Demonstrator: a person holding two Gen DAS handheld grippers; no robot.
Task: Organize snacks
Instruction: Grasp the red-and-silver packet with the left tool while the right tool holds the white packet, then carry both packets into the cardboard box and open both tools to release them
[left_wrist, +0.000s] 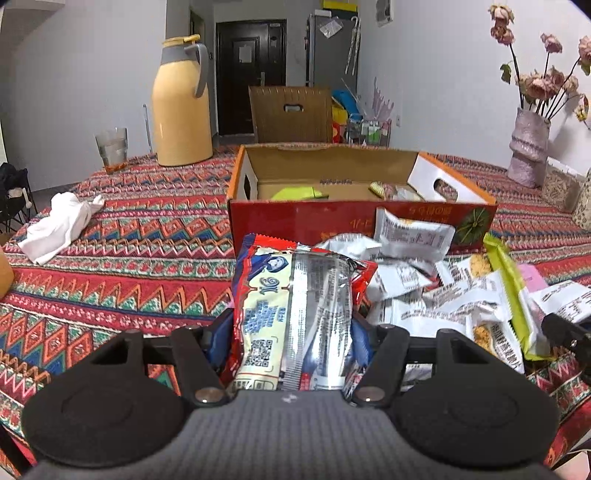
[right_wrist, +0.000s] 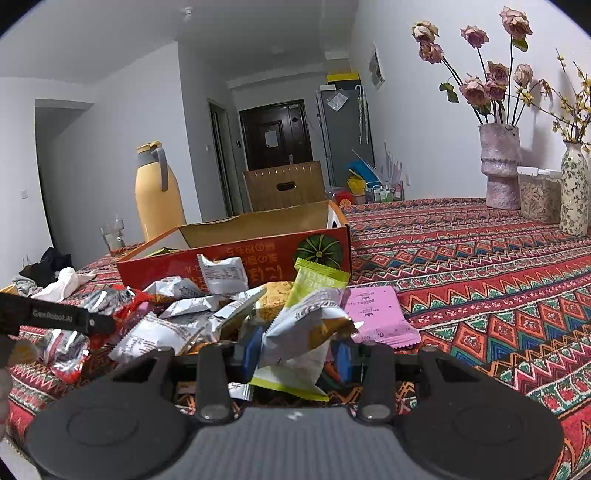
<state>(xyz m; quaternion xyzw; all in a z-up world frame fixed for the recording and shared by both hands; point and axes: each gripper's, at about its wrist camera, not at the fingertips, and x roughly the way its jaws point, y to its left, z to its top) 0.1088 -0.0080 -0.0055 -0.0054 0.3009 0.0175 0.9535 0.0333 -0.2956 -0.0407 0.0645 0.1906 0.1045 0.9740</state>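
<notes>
An open red cardboard box (left_wrist: 332, 218) stands mid-table with a few snacks inside; it also shows in the right wrist view (right_wrist: 258, 254). A pile of snack packets (left_wrist: 443, 288) lies in front of it, also in the right wrist view (right_wrist: 192, 317). My left gripper (left_wrist: 291, 332) is shut on a red, cream and silver snack packet (left_wrist: 295, 306), held upright before the box. My right gripper (right_wrist: 295, 354) is shut on a white and yellow snack packet (right_wrist: 306, 328) with a lime-edged one against it, at the pile's right side.
A yellow thermos (left_wrist: 181, 107) and a glass (left_wrist: 112, 149) stand at the back left. A white cloth (left_wrist: 59, 225) lies at the left. Vases of dried flowers (right_wrist: 500, 166) stand at the right. A pink packet (right_wrist: 376, 314) lies beside the pile. A patterned tablecloth (left_wrist: 129, 258) covers the table.
</notes>
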